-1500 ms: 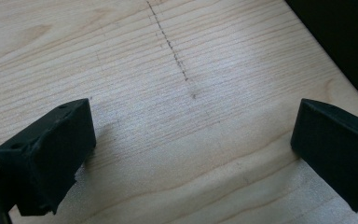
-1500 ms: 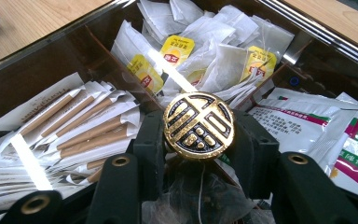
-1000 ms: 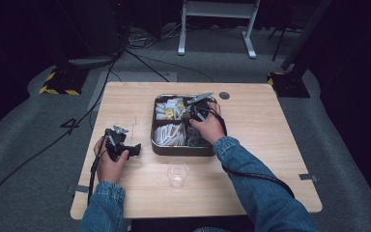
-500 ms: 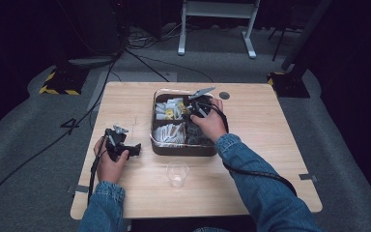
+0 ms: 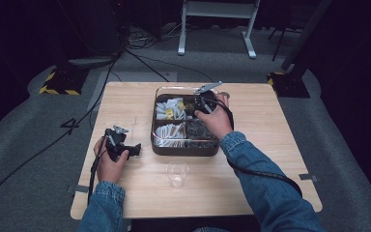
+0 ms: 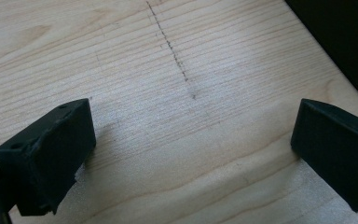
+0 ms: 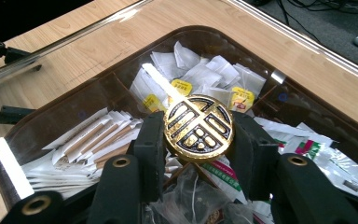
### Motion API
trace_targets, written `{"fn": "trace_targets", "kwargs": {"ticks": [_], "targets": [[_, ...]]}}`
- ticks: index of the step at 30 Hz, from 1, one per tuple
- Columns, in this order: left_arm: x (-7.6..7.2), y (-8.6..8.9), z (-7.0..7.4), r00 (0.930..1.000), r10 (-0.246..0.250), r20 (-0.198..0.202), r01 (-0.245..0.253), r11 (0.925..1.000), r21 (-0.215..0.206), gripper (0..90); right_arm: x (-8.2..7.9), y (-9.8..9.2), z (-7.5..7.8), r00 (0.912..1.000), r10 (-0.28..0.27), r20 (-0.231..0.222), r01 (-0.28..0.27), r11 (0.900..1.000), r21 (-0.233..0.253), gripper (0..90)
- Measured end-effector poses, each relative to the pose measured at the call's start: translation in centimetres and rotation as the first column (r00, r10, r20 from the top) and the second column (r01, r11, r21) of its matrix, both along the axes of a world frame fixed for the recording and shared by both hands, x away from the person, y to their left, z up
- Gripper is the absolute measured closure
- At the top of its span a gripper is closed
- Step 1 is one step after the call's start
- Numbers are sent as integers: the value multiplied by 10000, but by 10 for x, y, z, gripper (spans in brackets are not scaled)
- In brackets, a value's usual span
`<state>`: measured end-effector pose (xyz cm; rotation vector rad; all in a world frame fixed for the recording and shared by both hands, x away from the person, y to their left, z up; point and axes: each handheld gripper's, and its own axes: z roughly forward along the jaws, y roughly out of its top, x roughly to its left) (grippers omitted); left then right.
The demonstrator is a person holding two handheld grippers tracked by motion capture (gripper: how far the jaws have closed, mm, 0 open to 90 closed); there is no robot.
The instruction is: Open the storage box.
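Note:
A dark brown compartment box (image 5: pixel 183 149) stands mid-table, holding tea bags (image 7: pixel 200 74), paper sticks (image 7: pixel 88 140) and sachets. Over it is a clear lid (image 7: pixel 70 42) with a round gold knob (image 7: pixel 199 119) at its centre. My right gripper (image 7: pixel 198 128) is shut on that knob, one jaw on each side; in the high view it (image 5: pixel 200 104) hovers over the box's far half. The lid looks raised and tilted, its edge standing clear of the box. My left gripper (image 5: pixel 131 149) rests at the table's left, open (image 6: pixel 191 140) over bare wood.
A clear plastic cup (image 5: pixel 177 174) stands just in front of the box. The wooden table (image 5: pixel 270 159) has bare room on the right and far left. Cables and a stand's white legs lie on the floor beyond the far edge.
My right hand has shifted a little toward the far side of the box with the knob in its jaws, and the lid's edge has come up. The left gripper has stayed put.

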<state>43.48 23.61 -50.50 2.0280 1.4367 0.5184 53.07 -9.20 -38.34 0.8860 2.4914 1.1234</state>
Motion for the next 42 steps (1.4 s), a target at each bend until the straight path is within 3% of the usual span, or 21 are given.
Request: {"fn": "trace_targets", "kwargs": {"ticks": [17,42], "targets": [[0,0,0,10000,4,-17,-4,10000,-26,2,-3,-24,12,9995,-235,211,228,9992,329,585],[0,0,0,10000,-6,-34,6,10000,-28,1,-7,-111,29,9930,-1131,350,1119,9932,331,585]]}}
